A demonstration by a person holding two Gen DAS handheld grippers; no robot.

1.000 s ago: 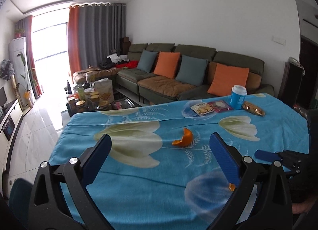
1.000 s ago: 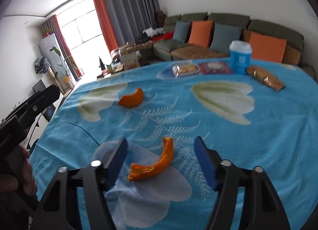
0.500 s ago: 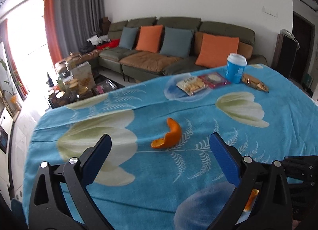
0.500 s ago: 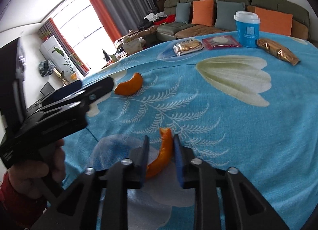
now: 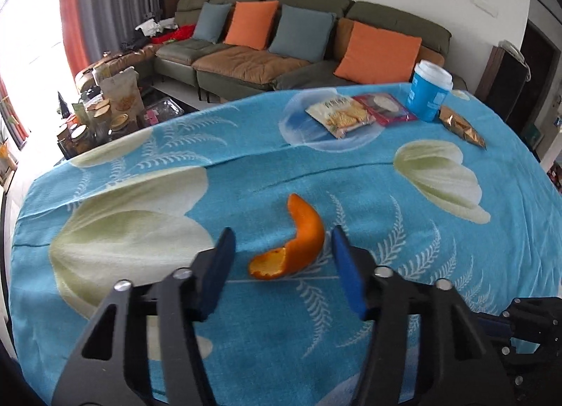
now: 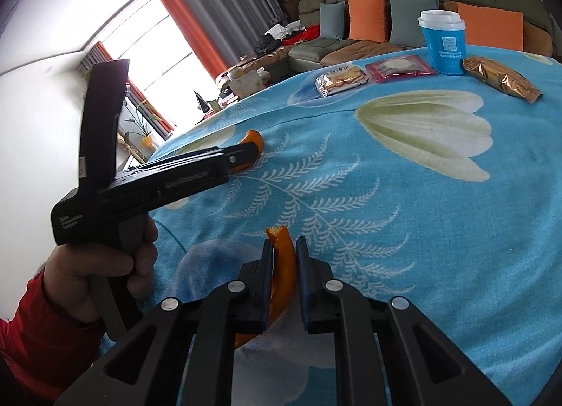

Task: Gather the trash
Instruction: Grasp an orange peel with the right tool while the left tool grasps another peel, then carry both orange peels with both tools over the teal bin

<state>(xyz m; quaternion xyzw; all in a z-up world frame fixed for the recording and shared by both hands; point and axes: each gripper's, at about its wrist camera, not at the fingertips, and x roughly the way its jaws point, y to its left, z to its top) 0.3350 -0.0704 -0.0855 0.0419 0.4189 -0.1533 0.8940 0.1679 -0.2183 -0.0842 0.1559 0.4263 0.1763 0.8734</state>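
On the blue flowered cloth (image 5: 351, 318), the left gripper (image 5: 281, 267) straddles a curled orange peel (image 5: 293, 244); its jaws have just been closing, but the blue pads (image 5: 346, 274) stand clear of the peel on both sides, so nothing is gripped there yet. Beside it, the right gripper (image 6: 283, 283) has just been closing too, and now pinches a second peel (image 6: 281, 276) between its pads, the strip standing up between them with its lower end near the cloth. A hand (image 6: 105, 265) in a red sleeve holds the left tool. Farther off, along the far edge of the table, lie a biscuit pack (image 5: 339, 114), a red packet (image 5: 384, 107), a blue cup (image 5: 428, 91) upright, and a gold wrapper (image 5: 462, 126), all untouched. No bin or bag shows in either view. I'd judge the job barely begun: one peel caught, the other about to be, neither yet carried off, and the far items possibly to follow.
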